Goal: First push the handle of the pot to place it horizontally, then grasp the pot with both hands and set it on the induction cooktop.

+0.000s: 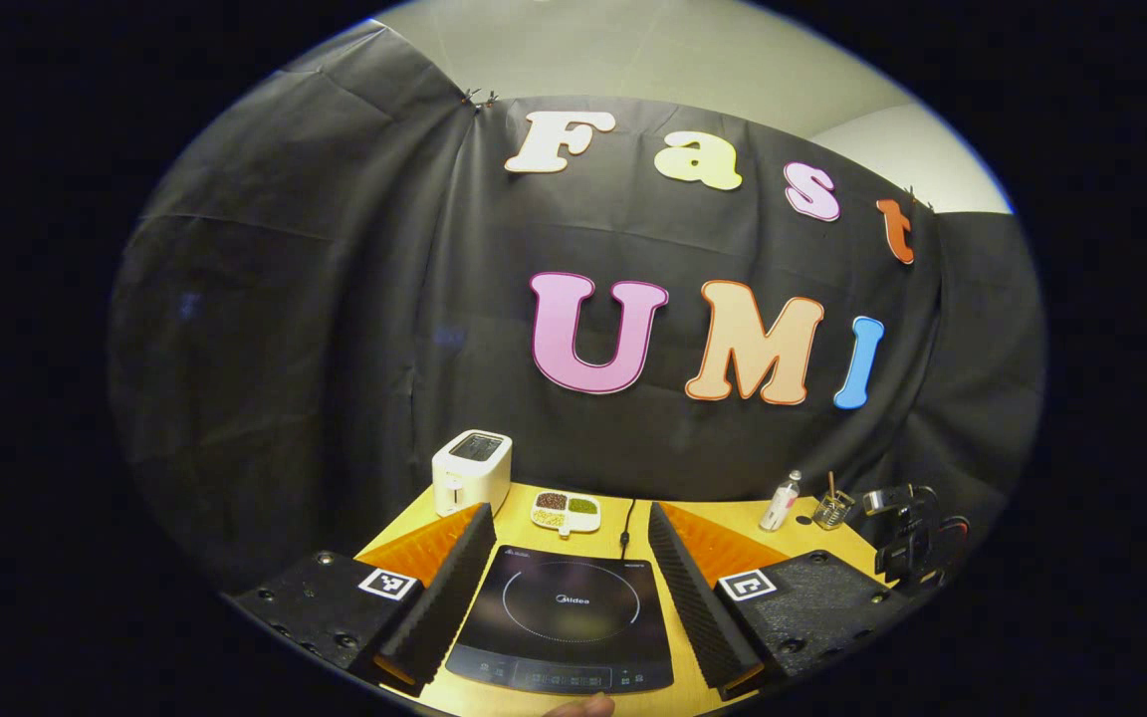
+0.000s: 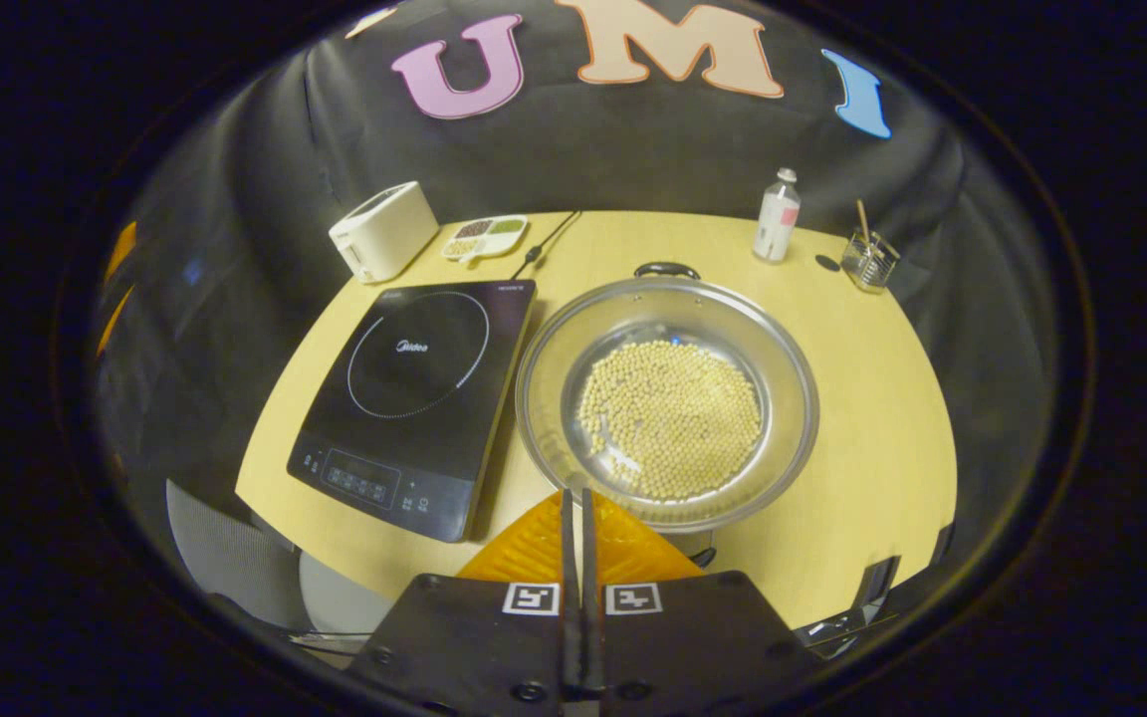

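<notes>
Bean-filled steel pot (image 2: 668,398) sits just beside black induction cooktop (image 2: 414,398).

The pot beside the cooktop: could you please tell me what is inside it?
The pot holds a layer of small pale round beans across its base. A bare ring of metal shows around them. Anything beneath the beans is covered.

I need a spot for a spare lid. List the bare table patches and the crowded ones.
Free: the table right of the pot, and the front strip before the induction cooktop. Crowded: the back edge, with toaster, divided dish, bottle and glass.
</notes>
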A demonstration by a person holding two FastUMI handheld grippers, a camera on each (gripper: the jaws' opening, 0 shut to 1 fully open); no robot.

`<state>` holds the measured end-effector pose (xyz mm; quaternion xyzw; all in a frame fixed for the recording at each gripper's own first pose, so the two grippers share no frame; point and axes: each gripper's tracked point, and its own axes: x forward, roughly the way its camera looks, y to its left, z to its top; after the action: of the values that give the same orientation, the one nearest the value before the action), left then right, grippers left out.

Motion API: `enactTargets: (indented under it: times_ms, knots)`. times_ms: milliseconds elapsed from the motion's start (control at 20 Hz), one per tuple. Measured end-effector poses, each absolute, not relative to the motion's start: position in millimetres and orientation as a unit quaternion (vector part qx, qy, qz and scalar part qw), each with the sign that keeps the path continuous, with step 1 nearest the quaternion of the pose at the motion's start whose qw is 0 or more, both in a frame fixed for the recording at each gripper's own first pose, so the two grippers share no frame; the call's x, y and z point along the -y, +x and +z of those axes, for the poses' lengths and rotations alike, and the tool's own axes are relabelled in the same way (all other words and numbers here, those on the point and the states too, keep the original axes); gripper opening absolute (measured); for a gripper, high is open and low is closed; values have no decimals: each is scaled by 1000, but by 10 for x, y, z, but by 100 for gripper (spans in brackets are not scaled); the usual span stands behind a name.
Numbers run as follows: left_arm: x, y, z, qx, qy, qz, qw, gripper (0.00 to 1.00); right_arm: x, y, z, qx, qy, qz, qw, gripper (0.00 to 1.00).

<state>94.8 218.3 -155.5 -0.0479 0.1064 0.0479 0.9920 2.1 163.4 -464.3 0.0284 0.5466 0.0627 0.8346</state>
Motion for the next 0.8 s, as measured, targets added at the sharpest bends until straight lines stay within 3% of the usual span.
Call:
enactTargets:
  times_ms: [350,650,700,750,800]
  knots:
    - [-2298,919,-1522,-104,-39,51,992,95,-1580,-305,-5203,-612,23,47,789,3]
    - [-2341,890,-1511,-103,-34,55,993,99,-1500,-367,-5302,-628,25,36,777,3]
    - [-2341,878,-1512,-103,-33,55,993,94,-1480,-364,-5297,-628,23,35,777,3]
    - [-2342,876,-1506,-102,-33,55,993,99,-1464,-384,-5303,-629,22,35,776,3]
    - [-2339,869,-1504,-102,-32,55,993,94,-1440,-390,-5296,-629,21,33,776,1]
